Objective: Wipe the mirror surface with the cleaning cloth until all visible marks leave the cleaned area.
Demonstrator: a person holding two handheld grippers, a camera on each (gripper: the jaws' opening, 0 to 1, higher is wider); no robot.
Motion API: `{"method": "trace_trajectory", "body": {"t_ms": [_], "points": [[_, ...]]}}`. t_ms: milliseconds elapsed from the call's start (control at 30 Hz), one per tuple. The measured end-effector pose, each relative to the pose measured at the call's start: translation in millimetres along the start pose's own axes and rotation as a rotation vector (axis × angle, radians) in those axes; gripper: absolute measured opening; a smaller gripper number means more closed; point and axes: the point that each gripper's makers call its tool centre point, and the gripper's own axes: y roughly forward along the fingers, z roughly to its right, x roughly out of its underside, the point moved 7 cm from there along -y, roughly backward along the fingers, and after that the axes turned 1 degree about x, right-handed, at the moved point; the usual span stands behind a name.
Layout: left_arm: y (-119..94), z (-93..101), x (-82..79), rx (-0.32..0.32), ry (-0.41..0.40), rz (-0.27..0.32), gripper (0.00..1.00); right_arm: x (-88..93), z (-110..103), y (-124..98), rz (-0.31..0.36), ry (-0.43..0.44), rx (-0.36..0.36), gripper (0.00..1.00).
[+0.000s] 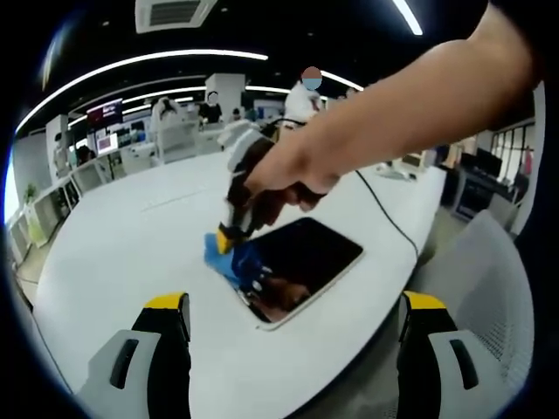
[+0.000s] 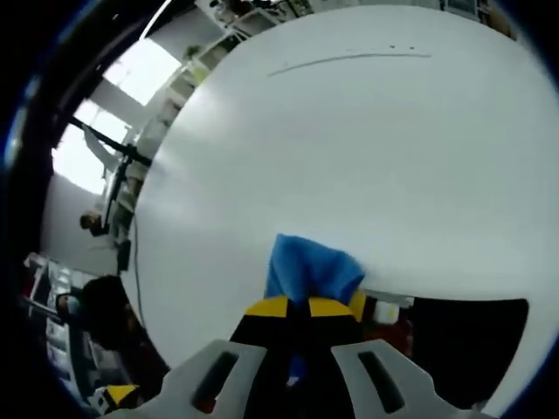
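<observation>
In the left gripper view we see the mirror [image 1: 301, 266] lying flat on the white table [image 1: 131, 253], a dark, glossy rounded rectangle with a thin pale rim, its long axis running from the corner nearest our left jaws away toward the far right. Our left gripper [image 1: 293, 319] hangs apart from it, jaws spread wide with nothing between them, the mirror's near corner straight ahead between the yellow-tipped fingers. The right gripper [image 1: 229, 237], held in a person's hand [image 1: 288, 179], comes down at the mirror's near left edge and pinches the blue cleaning cloth [image 1: 234, 259], which lies bunched on that edge, soft and crumpled against the hard glass. So the right hand is plainly the nearer one, already at the mirror. In the right gripper view we see the right gripper's [image 2: 299, 307] yellow tips pressed together on the cleaning cloth [image 2: 310, 266], its folds fanning forward of the jaws over the matte table [image 2: 349, 148]; the mirror [image 2: 463, 336] lies just right of the cloth, its dark surface stretching away rightward. We judge the wipe must sweep along that axis; marks on the glass are too faint to tell.
</observation>
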Motion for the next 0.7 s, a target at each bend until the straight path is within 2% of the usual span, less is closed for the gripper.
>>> {"method": "trace_trajectory", "body": {"t_ms": [700], "points": [[1.0, 0.5, -0.4, -0.009, 0.012, 0.002, 1.00, 25.5, -4.2, -3.6, -0.025, 0.000, -0.036, 0.00]]}}
